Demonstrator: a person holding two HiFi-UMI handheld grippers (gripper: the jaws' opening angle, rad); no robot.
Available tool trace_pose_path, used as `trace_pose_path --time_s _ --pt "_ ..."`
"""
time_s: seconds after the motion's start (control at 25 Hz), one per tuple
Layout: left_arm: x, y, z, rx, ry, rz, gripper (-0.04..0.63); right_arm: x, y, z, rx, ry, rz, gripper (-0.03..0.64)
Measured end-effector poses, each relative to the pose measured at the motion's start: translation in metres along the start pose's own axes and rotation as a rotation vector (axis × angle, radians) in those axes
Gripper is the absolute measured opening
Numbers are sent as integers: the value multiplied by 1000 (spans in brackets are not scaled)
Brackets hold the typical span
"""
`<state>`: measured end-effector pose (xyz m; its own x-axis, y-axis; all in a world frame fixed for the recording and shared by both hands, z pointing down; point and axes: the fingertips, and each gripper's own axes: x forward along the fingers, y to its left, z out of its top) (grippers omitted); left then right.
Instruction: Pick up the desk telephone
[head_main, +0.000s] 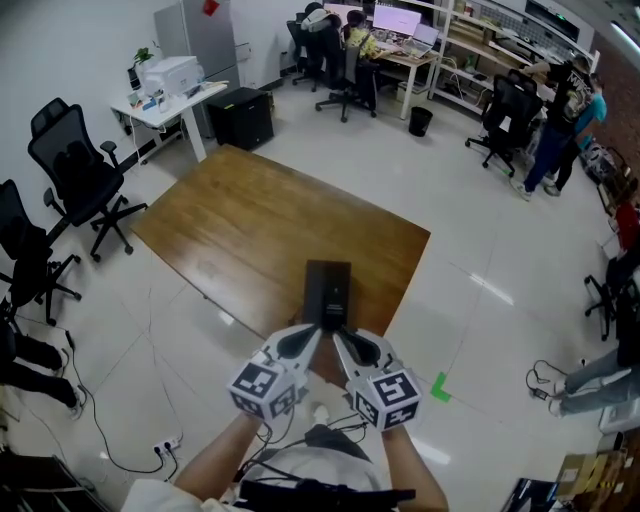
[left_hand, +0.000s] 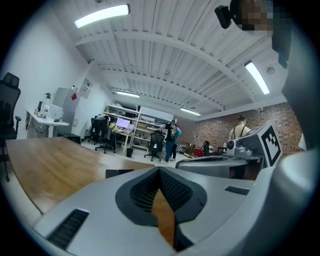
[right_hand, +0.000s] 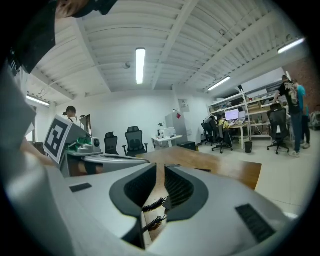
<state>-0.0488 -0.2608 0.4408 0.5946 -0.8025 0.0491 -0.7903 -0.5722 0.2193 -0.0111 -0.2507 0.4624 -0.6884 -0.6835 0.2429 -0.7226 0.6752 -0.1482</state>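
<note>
The desk telephone (head_main: 328, 288) is black and lies flat at the near edge of the brown wooden table (head_main: 250, 220). Both grippers are held side by side just in front of it, their tips at its near end. My left gripper (head_main: 318, 331) is shut with nothing between its jaws; in the left gripper view (left_hand: 159, 171) the pads meet and a dark corner of the telephone (left_hand: 118, 173) shows beyond them. My right gripper (head_main: 341, 336) has a narrow gap between its jaws (right_hand: 161, 169). A black coiled cord (right_hand: 154, 204) shows low in that gap, and the pads do not press on it.
Black office chairs (head_main: 80, 170) stand left of the table. A white desk with a printer (head_main: 172, 78) and a black cabinet (head_main: 243, 117) are behind it. People sit and stand at desks at the back and right (head_main: 560, 120). Cables (head_main: 130, 440) trail on the floor.
</note>
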Motion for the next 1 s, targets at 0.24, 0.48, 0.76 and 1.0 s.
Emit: trace_pose_path --time_s 0.24,0.48,0.76,1.0 --pt "26 20 -19 -37 62 22 71 20 -29 -11 23 34 20 57" --pt "45 50 -48 -76 141 44 158 45 -53 -35 97 101 75 132" --pt "61 88 -95 -225 214 77 216 69 -90 -81 197 203 101 150" --pt "72 121 -121 -265 295 98 268 90 -114 -111 318 280 117 221"
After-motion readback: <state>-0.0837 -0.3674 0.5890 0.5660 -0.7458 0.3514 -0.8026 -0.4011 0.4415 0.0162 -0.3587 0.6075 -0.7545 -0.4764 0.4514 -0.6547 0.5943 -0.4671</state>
